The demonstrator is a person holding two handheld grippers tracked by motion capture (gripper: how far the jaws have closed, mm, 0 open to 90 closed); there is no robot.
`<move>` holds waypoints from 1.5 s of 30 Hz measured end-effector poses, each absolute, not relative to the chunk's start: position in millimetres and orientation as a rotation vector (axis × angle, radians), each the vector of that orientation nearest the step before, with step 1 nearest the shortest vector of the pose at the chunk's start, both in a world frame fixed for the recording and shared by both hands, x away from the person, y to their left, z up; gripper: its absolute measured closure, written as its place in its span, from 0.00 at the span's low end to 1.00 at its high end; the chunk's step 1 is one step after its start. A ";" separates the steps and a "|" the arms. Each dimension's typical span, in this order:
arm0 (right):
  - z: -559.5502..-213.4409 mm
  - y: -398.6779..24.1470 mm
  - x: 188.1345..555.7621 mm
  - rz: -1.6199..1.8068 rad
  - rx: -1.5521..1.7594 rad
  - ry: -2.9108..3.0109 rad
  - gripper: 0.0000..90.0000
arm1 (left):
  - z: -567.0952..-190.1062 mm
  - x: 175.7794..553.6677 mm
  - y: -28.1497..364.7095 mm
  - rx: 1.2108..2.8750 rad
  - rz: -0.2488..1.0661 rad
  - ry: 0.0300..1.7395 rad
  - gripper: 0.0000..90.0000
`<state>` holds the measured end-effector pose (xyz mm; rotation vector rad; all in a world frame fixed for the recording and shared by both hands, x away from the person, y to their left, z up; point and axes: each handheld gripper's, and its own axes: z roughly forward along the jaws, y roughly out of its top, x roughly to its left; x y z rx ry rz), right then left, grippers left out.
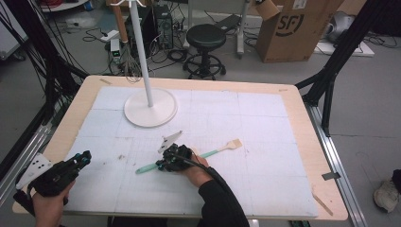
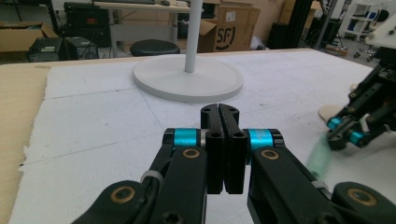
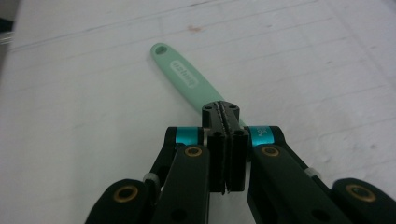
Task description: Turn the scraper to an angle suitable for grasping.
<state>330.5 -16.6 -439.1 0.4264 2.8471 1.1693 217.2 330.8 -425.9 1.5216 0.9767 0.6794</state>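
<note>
Hovering: right gripper (image 1: 166,163) sits low over the mint handle of the spatula (image 1: 156,165), jaws pressed together with nothing between them.
Spatula: lies flat on the white foam mat (image 1: 265,175), near the middle of the table; green handle end points left and near, pale wooden blade (image 1: 233,144) points right and far.
Right gripper view: closed tips (image 3: 220,112) sit above the handle (image 3: 180,70), which runs away up-left; whether the tips touch it cannot be told.
Left gripper: held at the near left corner of the table (image 1: 78,161), well apart from the spatula; jaws closed flat on each other (image 2: 219,116), empty.
Stand: white round base with pole (image 1: 150,108) stands far of the spatula, left of centre.
Step in hand, judged: lining up for a pick of the handle.
Doing it well: jaws need to spread first, since closed tips would only push the handle along the mat.
Approach: straddle the handle across its narrow width, one pad each side, then come down until the pads reach the mat.
Grip spot: mid-handle looks best, so the blade end does not tip down on lifting.
Risk: the handle is thin and flat; a shallow bite could slip off.
</note>
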 end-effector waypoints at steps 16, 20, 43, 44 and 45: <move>-440.8 -10.6 369.6 1.042 0.794 2.568 1.00 | -427.3 217.1 331.3 1.523 0.670 0.975 0.98; -432.9 -25.8 372.6 1.112 0.850 2.518 0.99 | -428.7 219.0 330.6 1.529 0.662 0.978 0.98; -405.2 -226.4 286.9 1.432 0.951 2.124 0.28 | -412.0 228.9 307.2 1.405 0.591 0.903 0.31; -405.8 -232.3 282.9 1.420 0.944 2.104 0.26 | -411.1 229.3 305.2 1.398 0.589 0.904 0.27; -406.4 -238.1 278.8 1.415 0.946 2.082 0.23 | -410.4 229.7 303.8 1.401 0.593 0.902 0.22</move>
